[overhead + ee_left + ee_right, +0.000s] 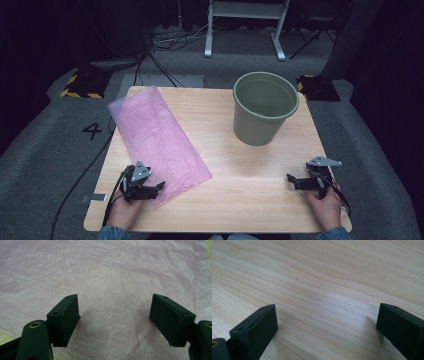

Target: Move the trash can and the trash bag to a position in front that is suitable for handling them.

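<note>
**Location: Recording Lab**

I worked in a lab-type test space. A wooden table [250, 180] stood on grey carpet marked with a taped "4" [92, 131]. Hazard-striped bases [80, 86], loose floor cables [175, 37] and a white equipment frame [246, 15] surrounded it.

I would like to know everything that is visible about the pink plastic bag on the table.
The pink bag is thin, translucent plastic, creased all over, as the left gripper view shows. It lies flat and empty on the wooden table, a long rectangle set at a slant from the far left corner toward the near middle. It lies apart from the green bucket. The left tool, jaws open, is over its near end; I cannot tell whether they touch.
</note>
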Demonstrator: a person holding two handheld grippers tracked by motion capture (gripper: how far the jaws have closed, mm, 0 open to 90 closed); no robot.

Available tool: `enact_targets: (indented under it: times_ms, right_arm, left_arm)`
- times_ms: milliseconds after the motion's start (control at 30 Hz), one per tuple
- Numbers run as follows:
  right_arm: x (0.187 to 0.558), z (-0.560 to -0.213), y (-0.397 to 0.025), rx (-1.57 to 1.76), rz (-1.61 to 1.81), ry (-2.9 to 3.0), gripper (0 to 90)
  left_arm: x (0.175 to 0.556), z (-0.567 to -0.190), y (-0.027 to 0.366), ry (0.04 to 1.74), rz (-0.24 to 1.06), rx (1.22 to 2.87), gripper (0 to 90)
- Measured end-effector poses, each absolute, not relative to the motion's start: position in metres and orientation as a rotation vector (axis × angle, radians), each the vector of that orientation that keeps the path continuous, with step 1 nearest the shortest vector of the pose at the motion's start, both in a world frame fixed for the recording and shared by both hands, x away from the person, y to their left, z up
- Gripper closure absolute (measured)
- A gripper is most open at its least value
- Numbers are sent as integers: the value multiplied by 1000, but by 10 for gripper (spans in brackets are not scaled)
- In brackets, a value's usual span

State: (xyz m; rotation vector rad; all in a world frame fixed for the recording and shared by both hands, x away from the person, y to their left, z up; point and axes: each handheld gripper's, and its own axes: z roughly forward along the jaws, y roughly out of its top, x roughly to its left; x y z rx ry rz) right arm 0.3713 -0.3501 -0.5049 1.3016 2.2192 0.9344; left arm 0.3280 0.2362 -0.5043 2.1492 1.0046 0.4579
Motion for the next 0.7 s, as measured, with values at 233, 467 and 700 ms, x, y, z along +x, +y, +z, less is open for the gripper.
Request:
enact_targets:
  times_ms: [233, 467, 700]
  right_arm:
    - [370, -505, -350, 1283, 947, 2226, 88]
    - [370, -489, -344, 1200, 900, 2386, 465]
    - [369, -454, -332, 1088, 939, 2400, 459]
  left_arm:
    - [329, -504, 237, 1030, 428, 2143, 213]
    - [329, -504, 237, 1036, 430, 2140, 213]
    - [329, -504, 237, 1036, 429, 2141, 212]
